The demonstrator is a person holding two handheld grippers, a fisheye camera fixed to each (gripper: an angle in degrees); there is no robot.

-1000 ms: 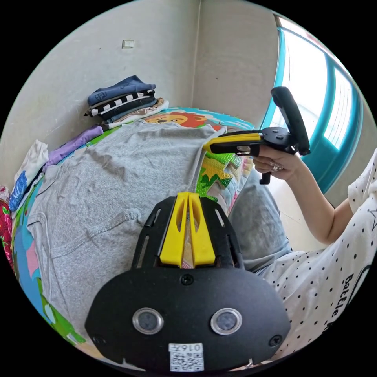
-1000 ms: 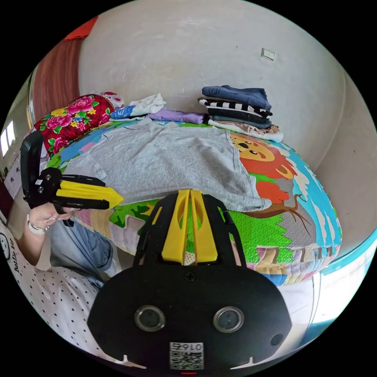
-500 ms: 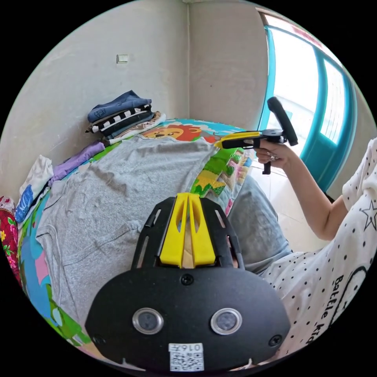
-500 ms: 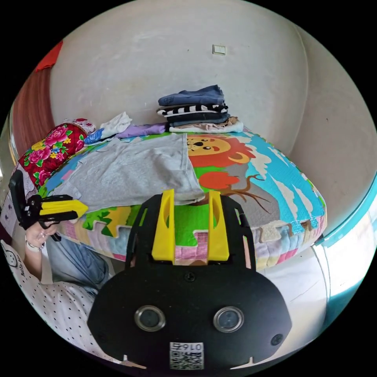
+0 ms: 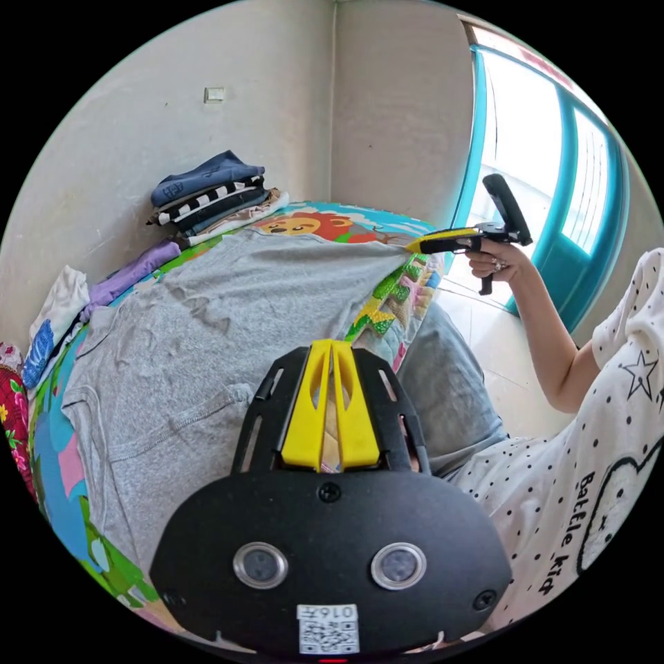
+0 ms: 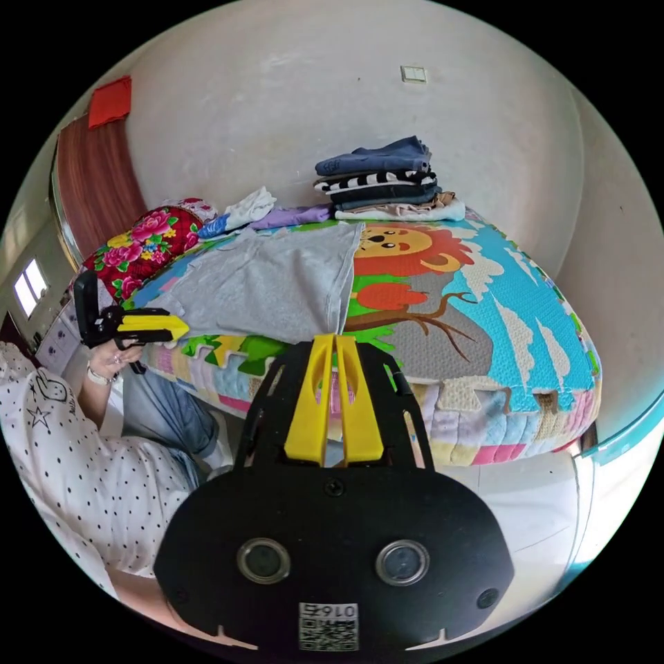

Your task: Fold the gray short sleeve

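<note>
The gray short-sleeve shirt (image 5: 207, 325) lies spread flat on a colourful lion-print mat (image 6: 484, 311), its hem toward the lion. In the right gripper view my right gripper (image 6: 335, 339) is shut on the shirt's near hem corner, and the cloth (image 6: 277, 283) draws to a point at the jaws. The left gripper view shows that gripper (image 5: 409, 247) at the same corner, held by a hand. My left gripper (image 5: 330, 344) is shut, its tips at the shirt's near side edge beside the sleeve. I cannot tell whether cloth is between them. It also appears at the mat's edge (image 6: 185, 326).
A stack of folded clothes (image 6: 380, 176) sits by the wall behind the lion. Loose purple and white garments (image 6: 277, 214) and a red floral pillow (image 6: 149, 238) lie past the shirt's collar. The person in a dotted top (image 5: 588, 449) sits at the mat's near edge; a teal window frame (image 5: 546, 270) stands behind.
The right gripper, open around the hem corner half a second ago, has shut on it and the shirt now looks pulled flatter. The left gripper has stayed shut in place.
</note>
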